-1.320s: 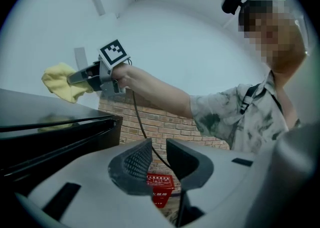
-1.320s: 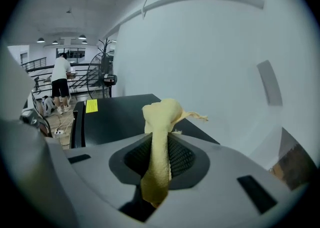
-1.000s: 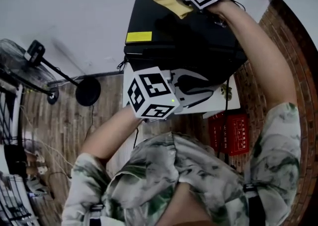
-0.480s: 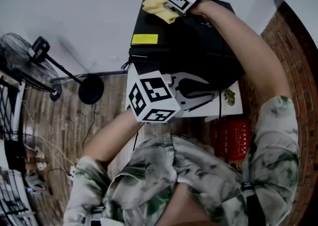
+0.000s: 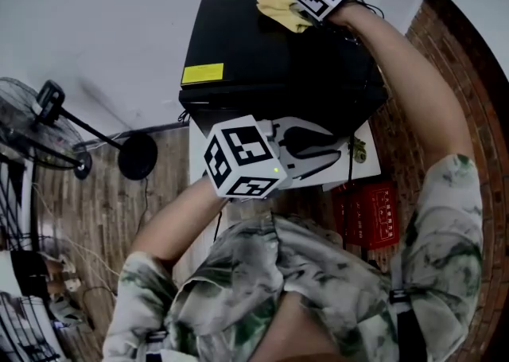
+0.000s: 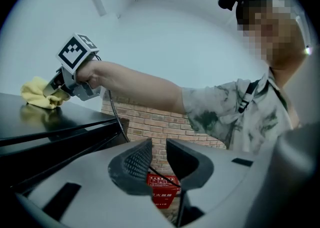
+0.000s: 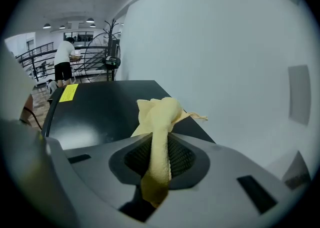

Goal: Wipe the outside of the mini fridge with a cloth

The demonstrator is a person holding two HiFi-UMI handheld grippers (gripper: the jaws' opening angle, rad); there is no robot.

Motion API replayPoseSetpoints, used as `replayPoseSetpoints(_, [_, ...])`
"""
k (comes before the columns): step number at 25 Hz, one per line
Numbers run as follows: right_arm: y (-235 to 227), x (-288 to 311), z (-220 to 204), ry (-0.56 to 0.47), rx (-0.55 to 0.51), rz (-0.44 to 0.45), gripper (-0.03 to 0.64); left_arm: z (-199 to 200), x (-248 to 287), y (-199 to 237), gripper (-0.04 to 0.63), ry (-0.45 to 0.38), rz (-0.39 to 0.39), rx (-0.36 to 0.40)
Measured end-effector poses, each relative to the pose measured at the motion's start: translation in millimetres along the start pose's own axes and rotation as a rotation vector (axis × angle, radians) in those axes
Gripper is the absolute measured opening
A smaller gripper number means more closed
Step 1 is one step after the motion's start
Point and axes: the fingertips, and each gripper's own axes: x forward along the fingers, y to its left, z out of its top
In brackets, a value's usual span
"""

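The right arm stretches nearly straight over the black mini fridge (image 5: pixel 262 66). The right gripper (image 5: pixel 301 10) is clamped on a yellow cloth (image 5: pixel 278 7) that lies on the fridge top near its far edge. The bent left arm holds the left gripper (image 5: pixel 340 148) at the fridge's front, its jaws empty with a narrow gap between them. Only the right gripper view shows the cloth hanging through the closed jaws.
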Motion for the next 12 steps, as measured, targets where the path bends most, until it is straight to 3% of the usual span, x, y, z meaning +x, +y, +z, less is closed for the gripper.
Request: replayPoseSetpoints(12, [-70.7,-40.1,-76.2,0.065,0.065,-0.097,0.084,6.7,40.1,3.4,0.086,0.001,-0.046,0.009])
